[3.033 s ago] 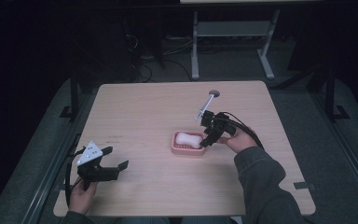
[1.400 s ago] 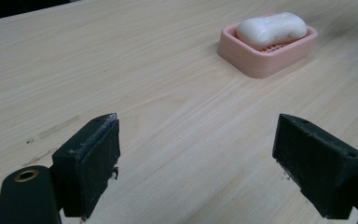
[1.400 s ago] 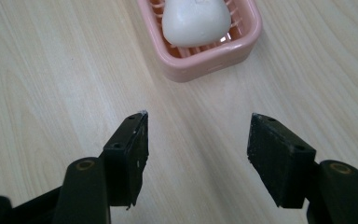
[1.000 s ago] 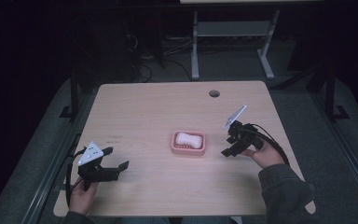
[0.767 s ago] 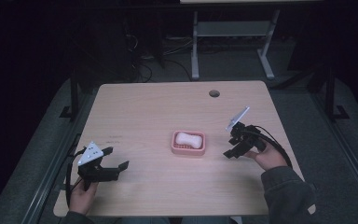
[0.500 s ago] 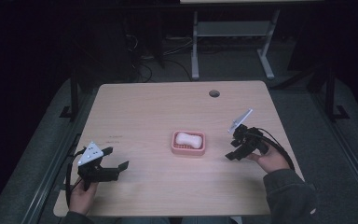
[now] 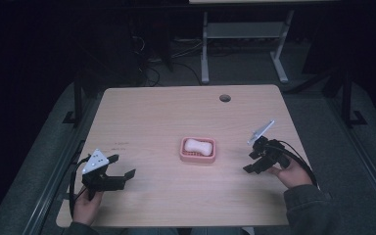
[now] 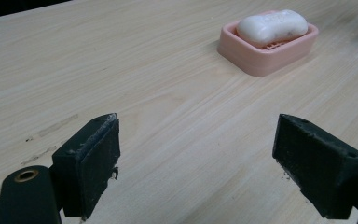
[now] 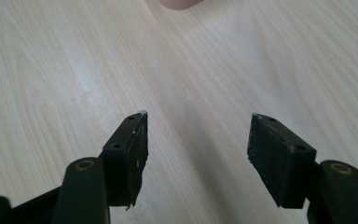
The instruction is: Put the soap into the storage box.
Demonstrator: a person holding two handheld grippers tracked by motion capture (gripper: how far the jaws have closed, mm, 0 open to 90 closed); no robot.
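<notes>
Nearest, left gripper (image 7: 120, 172): held low over the tabletop (image 7: 152, 122) by the left hand (image 7: 85, 208) at the near left corner; jaws spread wide, nothing between them, bare wood under the pads (image 8: 93, 163).
Left gripper plate: grey three-cornered plate on top of the left gripper, tilted, with a cable looping back toward the near edge.
Right gripper (image 7: 251, 161): held by the right hand (image 7: 289, 174) near the right edge, a little farther from the near edge than the left gripper; jaws partly open, gripping nothing, with plain wood in the gap between the fingers (image 9: 130, 149).
Right gripper aim: jaws point toward the middle of the tabletop, well apart from the dish.
Soap dish (image 7: 198, 155): pink, rectangular, flat on the middle of the tabletop, between the two grippers and touched by neither.
Soap (image 7: 199, 146): white bar lying inside the dish, its top above the rim.
Cable hole (image 7: 224, 98): round dark opening close to the far edge, right of centre.
Beyond the far edge: metal legs of another table (image 7: 204, 49) on dark floor.
</notes>
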